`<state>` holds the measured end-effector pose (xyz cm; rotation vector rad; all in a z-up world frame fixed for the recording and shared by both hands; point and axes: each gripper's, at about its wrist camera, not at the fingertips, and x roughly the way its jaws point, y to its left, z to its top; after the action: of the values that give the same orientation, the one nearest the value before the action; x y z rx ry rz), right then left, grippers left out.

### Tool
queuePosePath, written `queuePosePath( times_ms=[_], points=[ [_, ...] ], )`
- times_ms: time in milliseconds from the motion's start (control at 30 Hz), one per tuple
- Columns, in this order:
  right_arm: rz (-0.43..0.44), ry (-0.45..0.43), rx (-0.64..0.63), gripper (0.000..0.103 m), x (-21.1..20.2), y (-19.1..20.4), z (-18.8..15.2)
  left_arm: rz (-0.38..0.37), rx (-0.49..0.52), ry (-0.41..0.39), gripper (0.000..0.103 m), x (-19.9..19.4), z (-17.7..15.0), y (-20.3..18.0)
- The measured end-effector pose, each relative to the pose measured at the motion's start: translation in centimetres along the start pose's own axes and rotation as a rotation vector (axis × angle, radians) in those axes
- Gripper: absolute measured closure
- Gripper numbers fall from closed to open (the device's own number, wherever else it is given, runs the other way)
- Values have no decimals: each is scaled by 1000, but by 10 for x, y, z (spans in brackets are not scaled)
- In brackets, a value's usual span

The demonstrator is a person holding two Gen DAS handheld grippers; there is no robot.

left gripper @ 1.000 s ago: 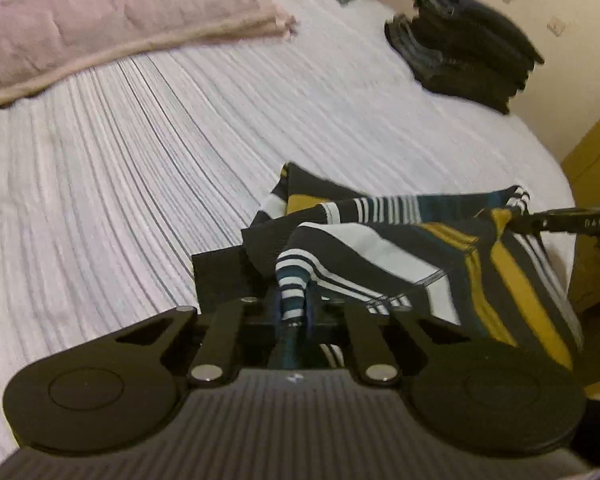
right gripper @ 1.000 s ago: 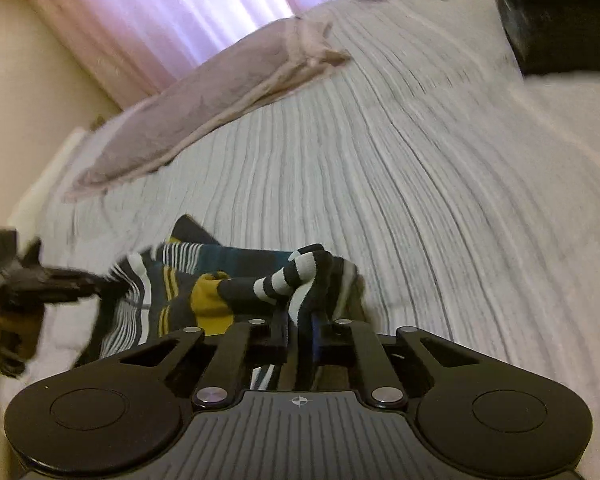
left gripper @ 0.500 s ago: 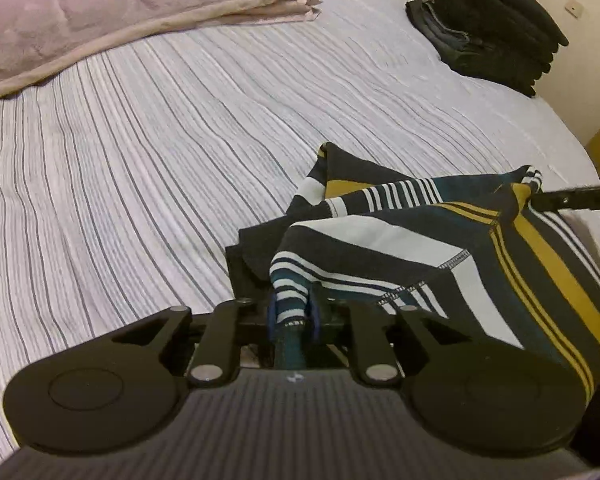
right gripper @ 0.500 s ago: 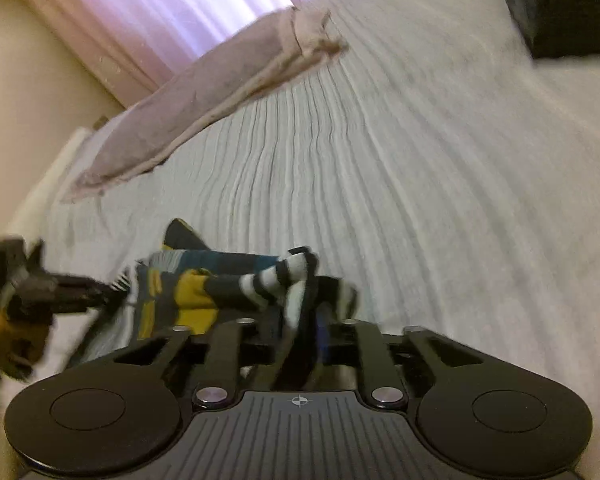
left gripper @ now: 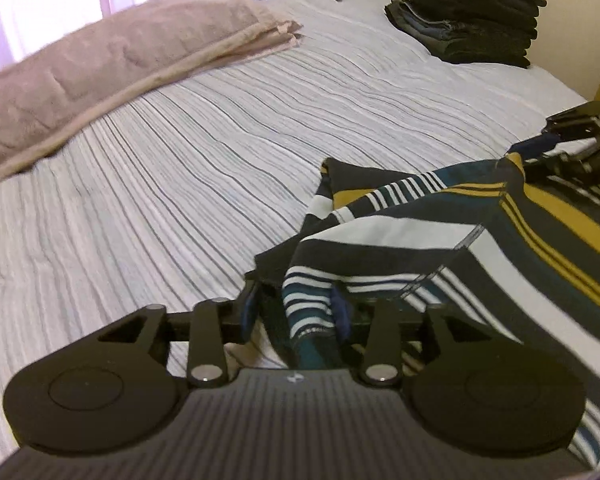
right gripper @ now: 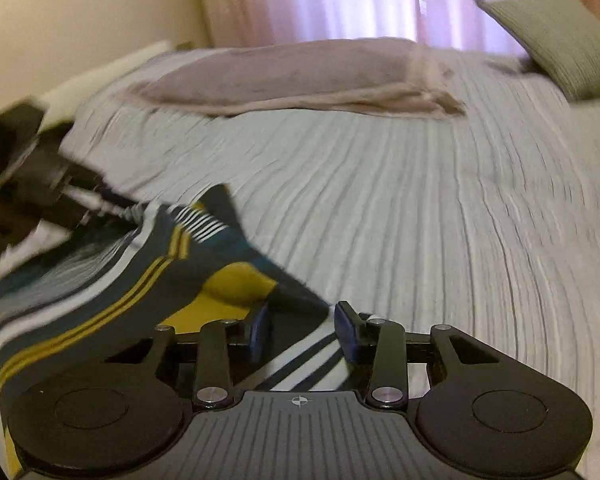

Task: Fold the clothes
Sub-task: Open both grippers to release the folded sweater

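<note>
- Between the two fingers of the left gripper, a bunched end of the striped garment of navy, white, teal and mustard cloth passes through; the fingers stand apart, so the cloth lies in the gap and does not look pinched.
- Between the fingers of the right gripper, a navy-and-white striped part of the same garment lies in the same loose way, with the fingers parted around it.
- Just ahead of both grippers, the garment rests crumpled on the pale striped bed cover. Its long axis runs from one gripper to the other, so each tool stands at one end and neither is clearly nearer.
- Further ahead of the left gripper, a folded pink blanket lies well apart from the garment.
- Farthest, ahead and to the right of the left gripper, a stack of dark folded clothes sits near the wall.
</note>
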<state>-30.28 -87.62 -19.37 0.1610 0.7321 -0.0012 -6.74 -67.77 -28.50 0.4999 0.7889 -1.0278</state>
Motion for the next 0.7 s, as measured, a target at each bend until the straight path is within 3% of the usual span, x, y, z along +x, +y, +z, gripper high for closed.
queuePosePath(
  times_ms=[33,200,267,400,500,567,633,700],
  points=[
    [1,-10,21,64,1,-5,-2,18,5,-15,65,-4,-3,-2],
    [-154,-76,-141,64,-33,19,-26,133,19,-93,66,-34,-18,-17],
    [-186,-110,-112,64,-55,22,-39,153,20,-109,68,-54,-25,-33],
    [-60,-180,-58,63,-106,47,-63,195,23,-141,69,-93,-40,-65],
    [56,-179,-24,63,-119,67,-88,203,29,-146,69,-115,-53,-94],
    [67,-146,-13,63,-111,70,-103,210,54,-130,68,-119,-62,-110],
    [8,-103,11,61,-103,62,-117,227,87,-107,68,-120,-71,-124],
    [-1,-129,46,61,-118,59,-122,243,121,-84,68,-122,-81,-138]
  ],
)
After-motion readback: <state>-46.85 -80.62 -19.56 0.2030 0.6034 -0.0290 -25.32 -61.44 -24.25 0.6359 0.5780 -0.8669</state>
